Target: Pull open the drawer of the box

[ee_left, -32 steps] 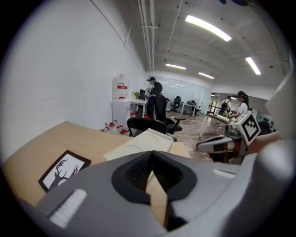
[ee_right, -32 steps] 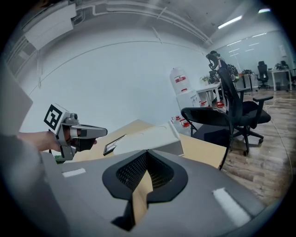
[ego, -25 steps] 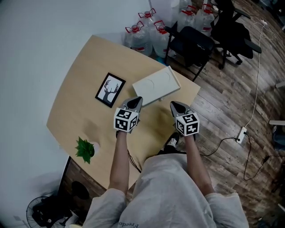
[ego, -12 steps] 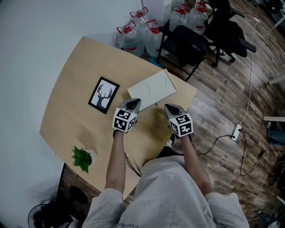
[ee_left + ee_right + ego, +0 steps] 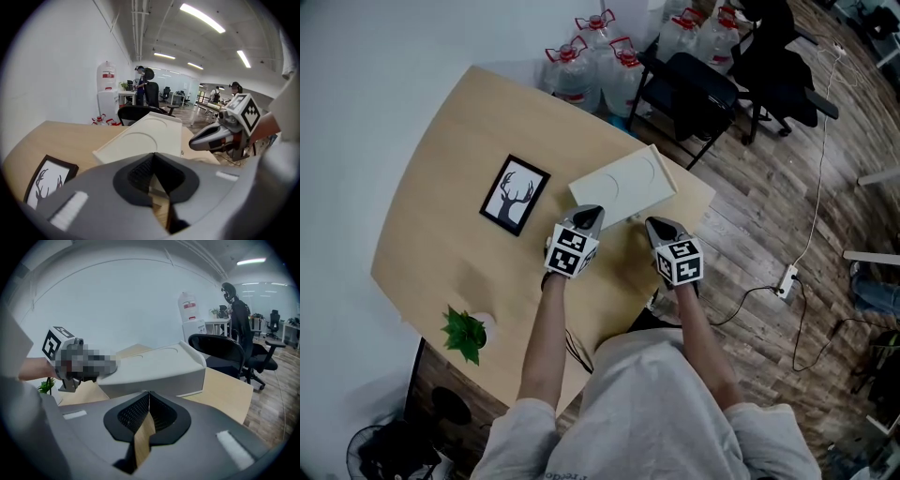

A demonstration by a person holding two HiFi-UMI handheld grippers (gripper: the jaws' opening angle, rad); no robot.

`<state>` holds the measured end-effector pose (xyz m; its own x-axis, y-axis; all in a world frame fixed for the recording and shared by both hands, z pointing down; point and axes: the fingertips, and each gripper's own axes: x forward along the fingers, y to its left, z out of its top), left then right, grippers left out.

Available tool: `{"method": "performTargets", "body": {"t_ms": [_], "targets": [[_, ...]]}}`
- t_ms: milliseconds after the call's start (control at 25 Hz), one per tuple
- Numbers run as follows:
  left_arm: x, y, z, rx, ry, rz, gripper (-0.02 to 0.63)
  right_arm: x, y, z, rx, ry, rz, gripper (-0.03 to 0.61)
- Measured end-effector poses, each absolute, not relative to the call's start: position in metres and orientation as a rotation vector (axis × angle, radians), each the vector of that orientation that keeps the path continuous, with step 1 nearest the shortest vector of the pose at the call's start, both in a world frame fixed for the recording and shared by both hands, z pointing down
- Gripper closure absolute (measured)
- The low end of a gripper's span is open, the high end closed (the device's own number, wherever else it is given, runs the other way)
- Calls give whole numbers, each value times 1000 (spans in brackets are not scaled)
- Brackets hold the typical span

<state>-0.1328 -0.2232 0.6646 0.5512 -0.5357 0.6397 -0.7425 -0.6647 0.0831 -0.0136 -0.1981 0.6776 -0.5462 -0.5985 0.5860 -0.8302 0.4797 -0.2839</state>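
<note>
Box (image 5: 622, 187), one, white, lies on the table (image 5: 441, 169) at 12 o'clock from two grippers. Left gripper (image 5: 589, 217) and right gripper (image 5: 657, 226) both have jaws pressed together, empty. One deer picture (image 5: 515, 194) sits at 10 o'clock, one plant (image 5: 461, 333) at 7, and perhaps five water jugs (image 5: 581, 66) beyond.

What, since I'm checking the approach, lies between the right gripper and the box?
Nothing: the head view shows only bare table between right gripper and box.

Left gripper (image 5: 153, 155): jaws pressed together, nothing between them.
Box (image 5: 140, 139): cream, just beyond the jaw tips, with a round recess in its top.
Right gripper (image 5: 194, 140): at the right, tip pointing towards the box.
Picture frame (image 5: 44, 180): deer print, flat on the wooden table (image 5: 61, 133), lower left.
Water dispenser (image 5: 107, 93): against the far wall.
</note>
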Motion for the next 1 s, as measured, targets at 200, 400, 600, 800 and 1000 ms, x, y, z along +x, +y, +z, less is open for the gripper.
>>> {"method": "performTargets", "body": {"t_ms": [200, 400, 600, 800, 1000], "targets": [[-133, -223, 664, 2447, -1048, 793, 561, -32, -194, 685, 1122, -2330, 761, 562], [-133, -224, 664, 2445, -1043, 777, 561, -40, -197, 694, 1087, -2300, 758, 514], [-133, -224, 664, 2439, -1045, 775, 561, -42, -201, 702, 1088, -2253, 748, 499], [-133, -224, 664, 2433, -1051, 773, 561, -42, -204, 706, 1114, -2216, 736, 499], [-133, -224, 664, 2430, -1052, 770, 561, -42, -205, 710, 1118, -2197, 742, 503]]}}
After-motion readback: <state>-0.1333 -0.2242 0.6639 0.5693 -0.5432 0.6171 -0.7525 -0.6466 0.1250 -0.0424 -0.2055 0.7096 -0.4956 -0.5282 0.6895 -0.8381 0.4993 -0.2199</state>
